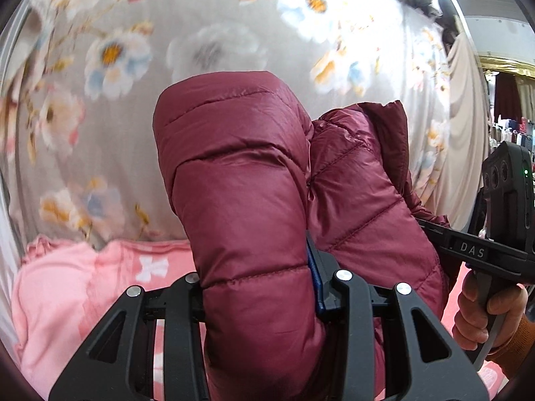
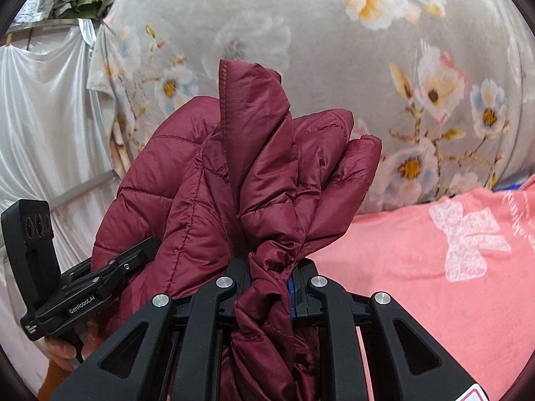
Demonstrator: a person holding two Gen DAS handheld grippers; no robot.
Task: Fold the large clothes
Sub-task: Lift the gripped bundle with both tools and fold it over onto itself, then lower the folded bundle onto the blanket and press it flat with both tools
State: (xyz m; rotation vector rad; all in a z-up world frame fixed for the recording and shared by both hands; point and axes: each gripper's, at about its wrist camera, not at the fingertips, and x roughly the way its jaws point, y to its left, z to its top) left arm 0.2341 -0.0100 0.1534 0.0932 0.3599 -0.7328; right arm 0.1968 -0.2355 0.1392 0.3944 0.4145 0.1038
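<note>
A maroon quilted puffer jacket [image 1: 240,180] is held up between both grippers above a bed. My left gripper [image 1: 259,287] is shut on a thick padded fold of it, which bulges up and hides the fingertips. My right gripper [image 2: 267,277] is shut on a thin bunched edge of the same jacket [image 2: 254,173], whose cloth stands up in crumpled folds. The right gripper [image 1: 468,250] shows at the right edge of the left wrist view, a hand under it. The left gripper [image 2: 110,267] shows at the lower left of the right wrist view, pressed into the jacket.
A grey floral blanket [image 1: 200,50] fills the background of both views. A pink bedsheet with white bow prints [image 2: 434,250] lies below. White draped cloth [image 2: 43,117] hangs at the left of the right wrist view. Clothes racks [image 1: 515,133] stand at the far right.
</note>
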